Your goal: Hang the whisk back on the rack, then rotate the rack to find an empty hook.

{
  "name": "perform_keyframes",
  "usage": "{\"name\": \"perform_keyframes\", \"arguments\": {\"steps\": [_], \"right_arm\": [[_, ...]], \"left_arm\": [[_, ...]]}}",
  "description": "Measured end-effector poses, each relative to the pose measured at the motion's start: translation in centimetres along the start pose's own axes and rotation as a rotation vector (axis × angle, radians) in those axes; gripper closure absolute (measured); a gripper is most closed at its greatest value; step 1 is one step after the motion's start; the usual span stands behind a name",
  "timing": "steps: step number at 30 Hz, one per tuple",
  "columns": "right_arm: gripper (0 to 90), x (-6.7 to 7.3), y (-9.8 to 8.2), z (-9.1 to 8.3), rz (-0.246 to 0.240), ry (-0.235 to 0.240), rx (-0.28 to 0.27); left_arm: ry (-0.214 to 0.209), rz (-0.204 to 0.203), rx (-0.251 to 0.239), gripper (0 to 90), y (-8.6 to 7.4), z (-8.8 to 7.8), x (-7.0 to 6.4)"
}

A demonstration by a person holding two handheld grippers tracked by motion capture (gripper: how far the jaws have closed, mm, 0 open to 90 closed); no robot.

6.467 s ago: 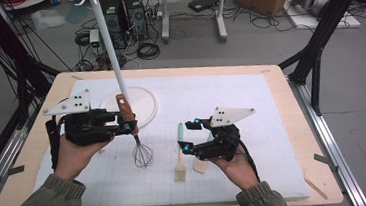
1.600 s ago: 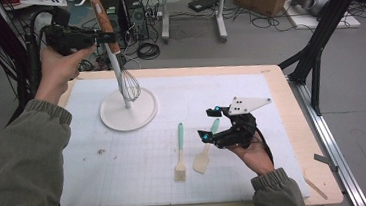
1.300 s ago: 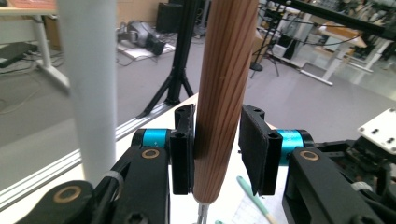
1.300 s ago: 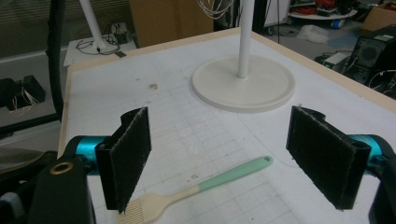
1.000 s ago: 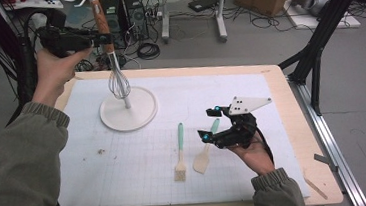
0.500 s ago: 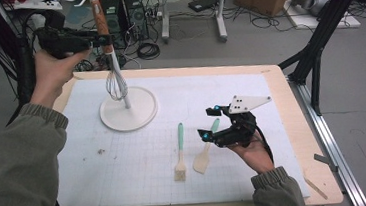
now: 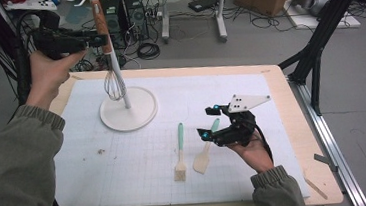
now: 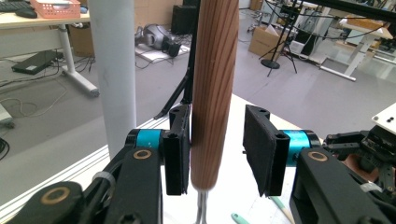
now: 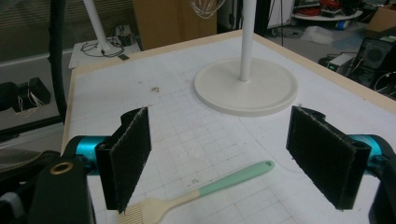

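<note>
A whisk with a wooden handle (image 8: 212, 93) hangs upright beside the pole of a white stand (image 7: 139, 112), its wire head (image 7: 114, 86) above the round base. The handle's top reaches the stand's hooks. My left gripper (image 7: 96, 40) is raised at the stand's top with the handle between its jaws. One pad (image 8: 177, 154) touches the wood and a small gap shows at the other, so it is open. My right gripper (image 7: 207, 121) stands open low over the mat, by the teal handle end of a spatula (image 7: 204, 156). A teal-handled brush (image 7: 180, 148) lies left of the spatula.
A white grid mat (image 7: 250, 87) covers the wooden table. In the right gripper view the brush (image 9: 224, 182) lies just ahead of the jaws, with the stand base (image 9: 245, 88) farther off. Cables, desks and boxes fill the floor behind the table.
Since the earliest frame my left hand has lifted the whisk from the mat up to the top of the stand. Over the last second nothing has visibly moved.
</note>
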State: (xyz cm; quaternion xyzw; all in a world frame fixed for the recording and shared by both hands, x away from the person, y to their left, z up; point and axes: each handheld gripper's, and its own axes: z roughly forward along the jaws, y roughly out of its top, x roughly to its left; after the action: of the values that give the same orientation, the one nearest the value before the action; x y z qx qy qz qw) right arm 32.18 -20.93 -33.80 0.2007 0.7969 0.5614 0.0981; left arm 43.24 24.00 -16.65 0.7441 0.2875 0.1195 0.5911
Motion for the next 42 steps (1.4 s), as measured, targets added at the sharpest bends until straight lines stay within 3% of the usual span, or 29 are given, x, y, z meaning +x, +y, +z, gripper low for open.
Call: {"name": "perform_keyframes", "arguments": {"steps": [8,23,36,42], "right_arm": [[20.7,0.0,0.0,-0.4,0.004,-0.012,-0.003],[20.5,-0.1,-0.3,-1.1,0.006,-0.033,0.000],[20.5,-0.1,-0.3,-1.0,0.007,-0.038,0.005],[20.5,-0.1,-0.4,-1.0,0.004,-0.041,0.006]], "left_arm": [[0.000,0.026,0.004,55.9,-0.4,-1.1,-0.6],[0.007,0.060,0.009,37.7,-0.9,-2.7,-1.7],[-0.001,0.064,-0.005,37.5,-0.8,-3.0,-2.1],[-0.014,0.069,-0.016,44.8,-0.3,-3.1,-2.3]]}}
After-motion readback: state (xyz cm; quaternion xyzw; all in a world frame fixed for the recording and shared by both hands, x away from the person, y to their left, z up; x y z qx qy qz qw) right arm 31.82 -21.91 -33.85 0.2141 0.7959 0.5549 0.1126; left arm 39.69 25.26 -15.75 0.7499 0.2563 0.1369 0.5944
